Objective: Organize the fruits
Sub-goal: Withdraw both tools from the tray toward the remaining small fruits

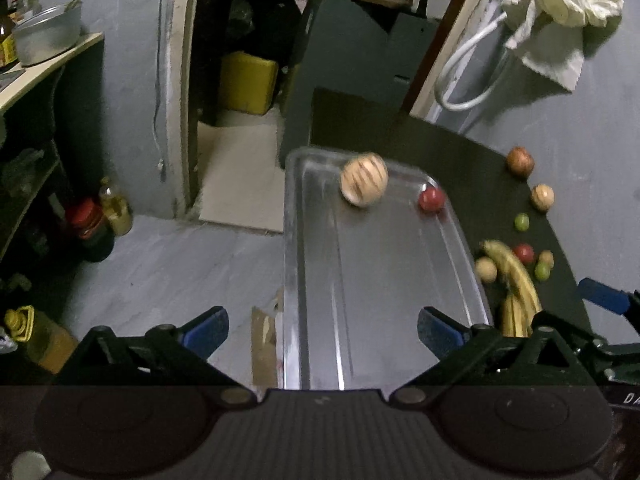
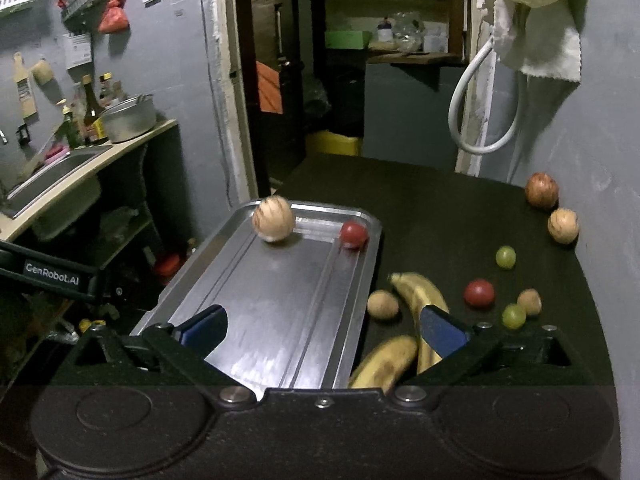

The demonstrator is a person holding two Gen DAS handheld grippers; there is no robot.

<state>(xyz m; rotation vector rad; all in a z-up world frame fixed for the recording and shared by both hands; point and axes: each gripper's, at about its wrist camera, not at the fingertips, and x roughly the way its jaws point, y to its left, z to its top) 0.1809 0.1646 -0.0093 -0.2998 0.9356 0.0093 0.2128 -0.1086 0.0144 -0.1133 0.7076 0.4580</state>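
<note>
Here, a long metal tray (image 2: 280, 304) lies on the dark tabletop (image 2: 432, 220), running from near edge toward 12 o'clock. Two fruits sit at the tray's far end: a large pale striped ball-shaped fruit (image 2: 274, 219) at about 11 o'clock, and a small red fruit (image 2: 353, 234) at 1 o'clock against the far right corner wall. They are apart from each other.

Left tongs (image 1: 323, 330): blue pads spread wide over the tray's near end, nothing between them. Right tongs (image 2: 324, 330): likewise spread wide, empty; left pad over the tray, right pad over the bananas (image 2: 416, 292).

Loose fruit on the tabletop, right of the tray, 2 to 4 o'clock:
- bananas just beside the tray's right rim
- tan round fruit (image 2: 383, 305) between tray and bananas
- second red fruit (image 2: 479, 292)
- two green fruits (image 2: 505, 257), one near a small brown fruit (image 2: 529, 302)
- reddish apple-like fruit (image 2: 541, 191) and smaller striped fruit (image 2: 563, 226), close together near the wall.
</note>
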